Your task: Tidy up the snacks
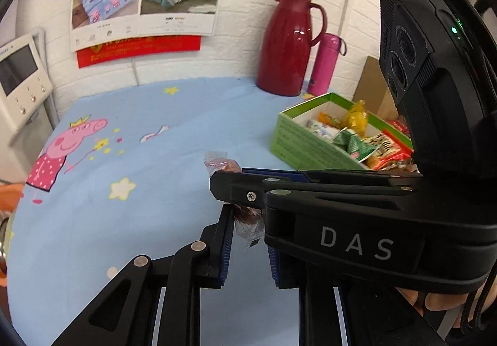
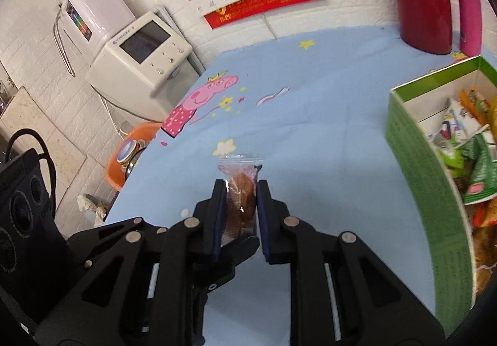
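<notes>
A brown snack in a clear wrapper (image 2: 240,193) is pinched between the blue pads of my right gripper (image 2: 241,184), which is shut on it above the blue cartoon tablecloth (image 2: 310,116). In the left wrist view the right gripper (image 1: 217,183) crosses from the right, and the wrapper's far end (image 1: 221,163) sticks out past it. The wrapper's near end (image 1: 245,221) hangs between the fingers of my left gripper (image 1: 248,232), which stands open around it. A green box (image 1: 310,147) (image 2: 413,141) at the right holds several snack packets.
A dark red thermos jug (image 1: 287,44) and a pink bottle (image 1: 324,65) stand at the back right by the white brick wall. A white machine (image 2: 139,57) stands off the table's left side, with an orange stool (image 2: 124,156) below. Brown cardboard (image 1: 371,82) sits behind the box.
</notes>
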